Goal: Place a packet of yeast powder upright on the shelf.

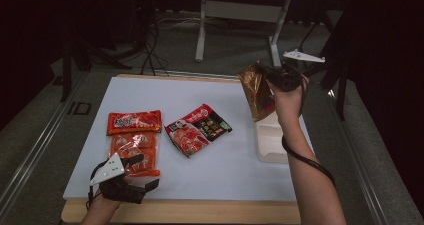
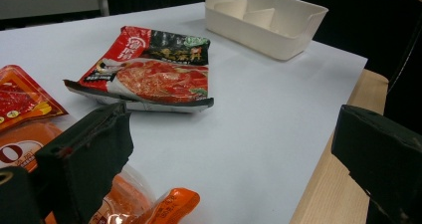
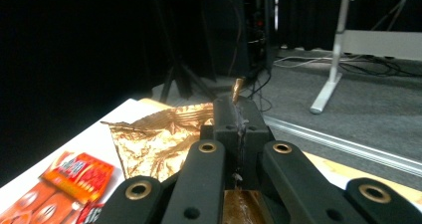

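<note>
A gold foil pouch (image 1: 256, 91) is held clamped between the closed jaws of the right gripper (image 1: 280, 77), lifted clear of the table at about two o'clock in the high view, above the far end of a cream divided tray (image 1: 272, 144) that sits at the table's three o'clock edge. In the right gripper view the two black jaws are seen pressed together, with the crinkled pouch (image 3: 159, 137) spreading out toward nine o'clock from the pinch and a corner of it poking up past the jaw tips. The left gripper (image 1: 131, 177) is held low at seven o'clock near the table's front edge, its jaws standing well apart with nothing between them; in the left gripper view one jaw hangs over an orange sachet (image 2: 164, 206) without pressing on it. On the white table top (image 1: 225, 155), a red and black hotpot-base packet (image 1: 197, 128) lies near the centre, and a red packet (image 1: 134, 121) lies at nine o'clock from it, with an orange packet (image 1: 134, 152) just beside that one toward six o'clock. The tray (image 2: 268, 20) is seen at one o'clock in the left gripper view, partitions visible inside it.
</note>
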Demonstrator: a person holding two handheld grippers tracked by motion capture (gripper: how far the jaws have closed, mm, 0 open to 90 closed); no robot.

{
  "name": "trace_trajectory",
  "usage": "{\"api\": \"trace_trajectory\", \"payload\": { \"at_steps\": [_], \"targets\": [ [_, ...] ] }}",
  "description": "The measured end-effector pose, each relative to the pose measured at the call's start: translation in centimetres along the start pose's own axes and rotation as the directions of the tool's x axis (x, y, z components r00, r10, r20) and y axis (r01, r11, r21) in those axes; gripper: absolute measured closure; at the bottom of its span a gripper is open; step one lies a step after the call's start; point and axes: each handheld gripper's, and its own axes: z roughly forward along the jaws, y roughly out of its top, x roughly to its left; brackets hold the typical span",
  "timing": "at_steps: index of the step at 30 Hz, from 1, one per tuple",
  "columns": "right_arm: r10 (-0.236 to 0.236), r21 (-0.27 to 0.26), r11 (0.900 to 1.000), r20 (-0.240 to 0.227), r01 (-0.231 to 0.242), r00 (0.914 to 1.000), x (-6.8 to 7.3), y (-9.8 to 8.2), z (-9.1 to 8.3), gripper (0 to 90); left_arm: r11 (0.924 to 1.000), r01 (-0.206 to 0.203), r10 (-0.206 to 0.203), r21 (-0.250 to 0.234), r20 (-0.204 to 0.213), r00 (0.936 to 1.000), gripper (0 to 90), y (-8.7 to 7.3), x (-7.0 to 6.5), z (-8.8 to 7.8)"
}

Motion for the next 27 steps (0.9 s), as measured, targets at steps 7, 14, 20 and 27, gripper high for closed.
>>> {"api": "trace_trajectory", "payload": {
  "at_steps": [7,14,20,27],
  "targets": [
    [0.052,-0.026,0.998,0.053,-0.051,0.9972,-2.6,0.1,0.7,90.0,1.0000,0.001,-0.001,0.003,0.008,1.0000,2.4,0.0,0.0,0.1],
    [0.094,-0.047,0.995,0.103,-0.090,0.9903,-4.7,-0.2,1.0,90.0,1.0000,0.002,-0.003,0.003,0.010,0.9999,2.4,0.0,-0.1,0.0],
    [0.151,-0.082,0.987,0.137,-0.140,0.9791,-6.6,-0.5,1.3,90.0,1.0000,0.007,-0.007,-0.003,0.006,1.0000,2.4,0.0,0.0,-0.1],
    [0.201,-0.132,0.975,0.181,-0.179,0.9625,-8.6,-1.0,2.2,90.0,0.9999,0.015,-0.015,-0.007,0.011,0.9998,2.4,0.0,-0.1,-0.1]
  ]
}}
